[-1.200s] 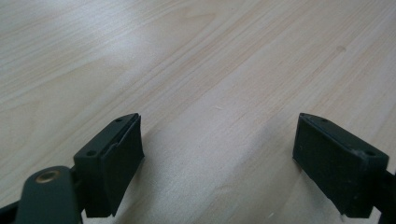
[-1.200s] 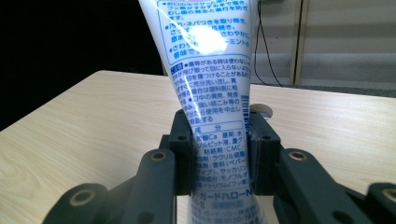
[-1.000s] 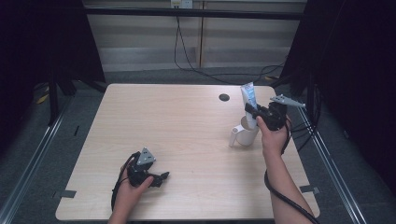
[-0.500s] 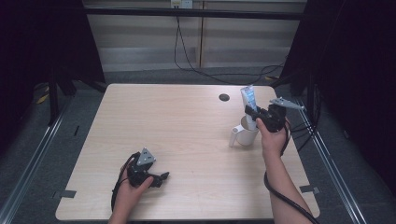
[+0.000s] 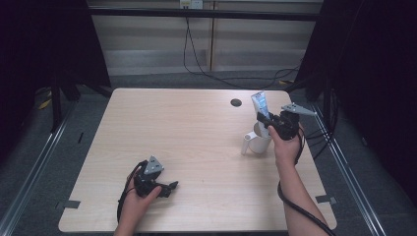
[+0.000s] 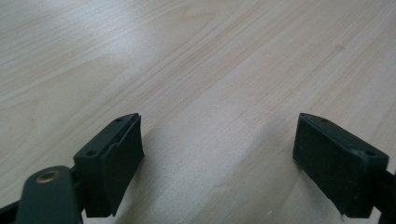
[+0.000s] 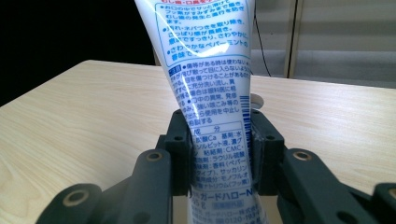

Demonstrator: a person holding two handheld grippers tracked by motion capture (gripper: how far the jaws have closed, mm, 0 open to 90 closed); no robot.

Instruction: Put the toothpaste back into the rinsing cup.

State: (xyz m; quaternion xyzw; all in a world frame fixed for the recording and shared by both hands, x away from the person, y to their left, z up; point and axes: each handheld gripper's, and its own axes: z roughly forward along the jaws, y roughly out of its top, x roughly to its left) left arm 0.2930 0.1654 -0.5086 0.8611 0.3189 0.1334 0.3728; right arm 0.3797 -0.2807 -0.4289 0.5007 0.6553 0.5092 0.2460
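High view: a pale wooden tabletop (image 5: 196, 147) stands on a grey floor, with dark cables trailing along the far wall; a small round black grommet hole (image 5: 236, 103) sits in its far right part. At the right side the person's right hand (image 5: 284, 147) holds the right gripper (image 5: 268, 123), which pinches a white and blue toothpaste tube (image 5: 259, 105); the tube stands nearly upright, leaning slightly to the left, with its flat crimped end uppermost and its lower part hidden behind the fingers. Just beneath it stands a white cup (image 5: 256, 142) with a handle on its left side; whether the tube's lower end is inside the cup cannot be told. At the near left the left hand (image 5: 136, 201) rests the left gripper (image 5: 167, 188) on the wood, well apart from the cup and the tube, pointing to the right.

Left gripper view: the two black fingers (image 6: 116, 158) are spread wide with nothing between them; bare wood grain lies under and beyond them.

Right gripper view: the fingers (image 7: 180, 154) press on both sides of the toothpaste tube (image 7: 210, 84), squeezing its lower part narrow; blue printed Japanese text and a barcode cover the white face of the tube; beyond it the tabletop (image 7: 93, 107) stretches away to the far wall.
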